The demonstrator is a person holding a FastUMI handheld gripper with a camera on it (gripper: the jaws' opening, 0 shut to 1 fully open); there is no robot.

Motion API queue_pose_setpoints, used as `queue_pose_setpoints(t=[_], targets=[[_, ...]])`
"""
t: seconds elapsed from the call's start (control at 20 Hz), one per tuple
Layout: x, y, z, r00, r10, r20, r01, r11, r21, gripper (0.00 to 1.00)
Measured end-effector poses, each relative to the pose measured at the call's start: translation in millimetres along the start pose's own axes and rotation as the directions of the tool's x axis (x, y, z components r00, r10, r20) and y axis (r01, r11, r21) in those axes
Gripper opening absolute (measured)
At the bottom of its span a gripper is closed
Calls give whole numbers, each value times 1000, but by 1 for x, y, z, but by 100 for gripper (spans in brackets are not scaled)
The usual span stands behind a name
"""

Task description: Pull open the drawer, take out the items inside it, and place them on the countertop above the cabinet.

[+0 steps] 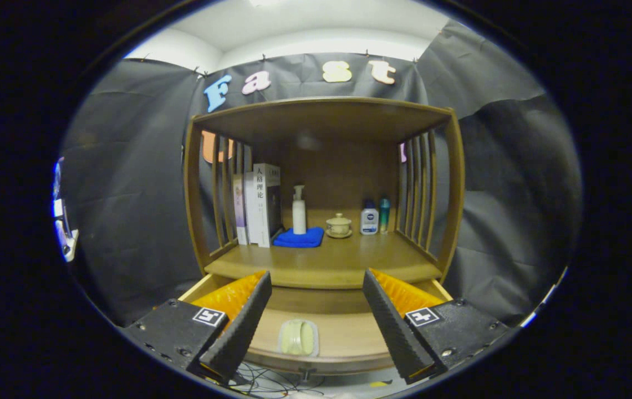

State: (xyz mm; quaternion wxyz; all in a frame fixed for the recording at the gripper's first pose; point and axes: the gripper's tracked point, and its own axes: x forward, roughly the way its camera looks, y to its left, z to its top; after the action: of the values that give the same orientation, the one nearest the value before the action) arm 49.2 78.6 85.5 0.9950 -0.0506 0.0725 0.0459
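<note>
The drawer [343, 332] stands pulled open below the counter [327, 260]. A pale packet [298, 338] lies flat on its floor, between the tool [316, 324] fingers, which are spread wide and empty, apparently set to straddle it.

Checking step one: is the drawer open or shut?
Open: the drawer juts out below the countertop, a pale packet lying inside between the open gripper's fingers.

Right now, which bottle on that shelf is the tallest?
The white pump bottle, standing on the blue cloth; the two small bottles opposite are shorter. The gripper is open.
</note>
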Motion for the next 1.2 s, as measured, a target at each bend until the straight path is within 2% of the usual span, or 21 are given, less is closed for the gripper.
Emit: queue_pose_setpoints(t=[0.15, 0.3, 0.45, 0.6, 0.85, 0.95, 1.0, 1.1, 1.2], targets=[[37, 12, 4, 992, 16, -121, -18, 1000, -13, 100], [70, 24, -26, 954, 26, -298, -29, 1000, -4, 100], [84, 26, -66, 874, 27, -485, -37, 999, -12, 100], [93, 21, -107, 768, 21, -640, -15, 1000, 15, 100], [94, 25, -160, 608, 1, -794, 1, 1000, 2, 97], [89, 28, -178, 546, -7, -838, -1, 1000, -9, 87], [87, 31, -182, 526, -13, -850, -4, 1000, -17, 82], [85, 30, -192, 496, -39, -867, -7, 999, -49, 72], [87, 28, -193, 487, -77, -870, 4, 996, -86, 60]])
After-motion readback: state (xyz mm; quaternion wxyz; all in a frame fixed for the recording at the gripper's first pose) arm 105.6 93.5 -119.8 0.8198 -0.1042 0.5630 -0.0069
